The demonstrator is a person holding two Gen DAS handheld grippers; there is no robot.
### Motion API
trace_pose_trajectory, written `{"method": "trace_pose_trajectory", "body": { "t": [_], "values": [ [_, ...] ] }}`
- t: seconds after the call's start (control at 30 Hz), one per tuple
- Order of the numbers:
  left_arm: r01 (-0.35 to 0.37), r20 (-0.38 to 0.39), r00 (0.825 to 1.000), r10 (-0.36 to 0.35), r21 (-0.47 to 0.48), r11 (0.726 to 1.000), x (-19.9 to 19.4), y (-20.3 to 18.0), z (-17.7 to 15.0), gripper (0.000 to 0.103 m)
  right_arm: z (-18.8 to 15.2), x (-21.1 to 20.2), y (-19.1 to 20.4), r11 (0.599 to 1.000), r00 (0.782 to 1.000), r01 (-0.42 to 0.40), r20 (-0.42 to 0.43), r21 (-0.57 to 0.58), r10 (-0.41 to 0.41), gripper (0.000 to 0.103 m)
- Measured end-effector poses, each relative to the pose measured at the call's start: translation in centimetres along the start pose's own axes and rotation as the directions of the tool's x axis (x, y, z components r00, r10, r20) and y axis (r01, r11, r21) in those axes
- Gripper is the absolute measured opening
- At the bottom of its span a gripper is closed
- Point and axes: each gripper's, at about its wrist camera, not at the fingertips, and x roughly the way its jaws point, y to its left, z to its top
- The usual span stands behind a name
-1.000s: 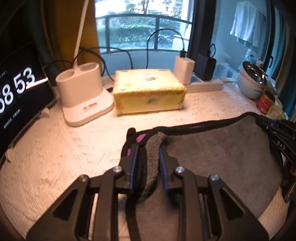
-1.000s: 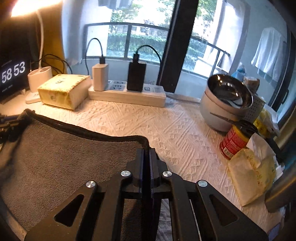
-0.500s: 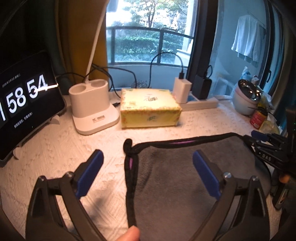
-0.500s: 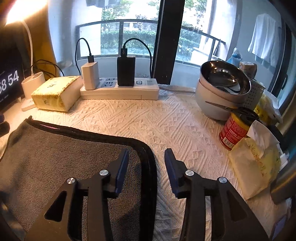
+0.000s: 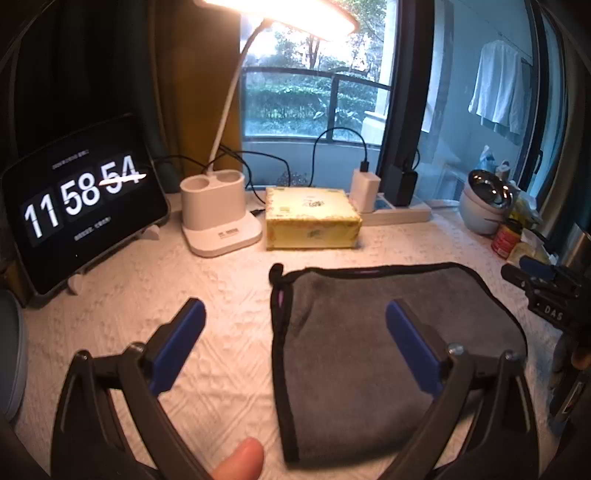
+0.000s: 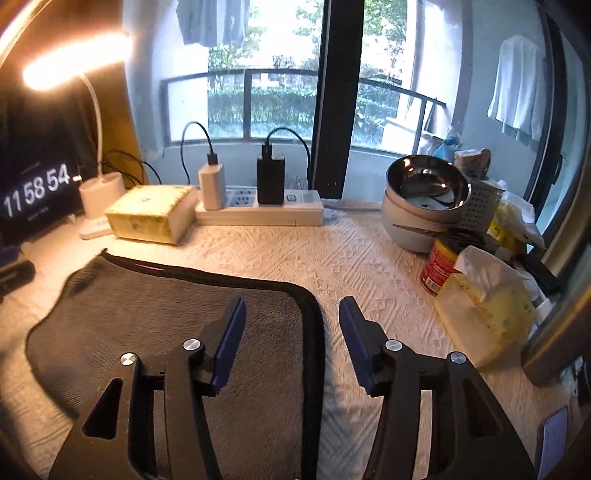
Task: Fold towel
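both tools [image 5: 293, 332] [image 6: 291, 332] released the towel [image 5: 369, 332]; tissue box [image 5: 312, 218] behind.

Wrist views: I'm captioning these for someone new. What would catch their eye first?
The gray towel lies flat at the centre of the white tablecloth, with the open left gripper and right gripper astride its side edges. Behind glow the lit lamp and the clock screen at far left.
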Motion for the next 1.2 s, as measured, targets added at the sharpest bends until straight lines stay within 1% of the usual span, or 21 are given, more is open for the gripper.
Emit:
{"method": "trace_pose_trajectory", "body": {
  "t": [0.43,0.8,1.0,1.1,1.2],
  "values": [
    [-0.038,0.04,0.999,0.037,0.04,0.998,-5.9,-1.5,-2.8,0.099,-1.5,-7.0,1.0,0.999,0.997,-0.037,0.071,-0.003,0.037,0.056],
    [-0.024,0.039,0.999,0.023,0.001,1.0,-9.1,-2.3,-4.6,0.099,-3.1,-11.0,1.7,0.999,0.993,-0.053,0.102,-0.011,0.054,0.056],
    [-0.046,0.045,0.998,0.046,-0.011,0.999,-10.8,-2.2,-5.4,0.099,-4.0,-12.6,1.9,0.998,0.992,-0.055,0.112,-0.01,0.055,0.056],
    [-0.045,0.029,0.999,0.045,-0.021,0.999,-11.5,-1.9,-5.8,0.099,-4.4,-13.4,1.9,0.999,0.991,-0.052,0.12,-0.001,0.052,0.056],
    [-0.059,0.037,0.998,0.06,-0.013,0.998,-12.2,-2.0,-6.2,0.099,-4.7,-14.1,1.9,0.999,0.991,-0.047,0.127,0.004,0.046,0.056]
  ]
}}
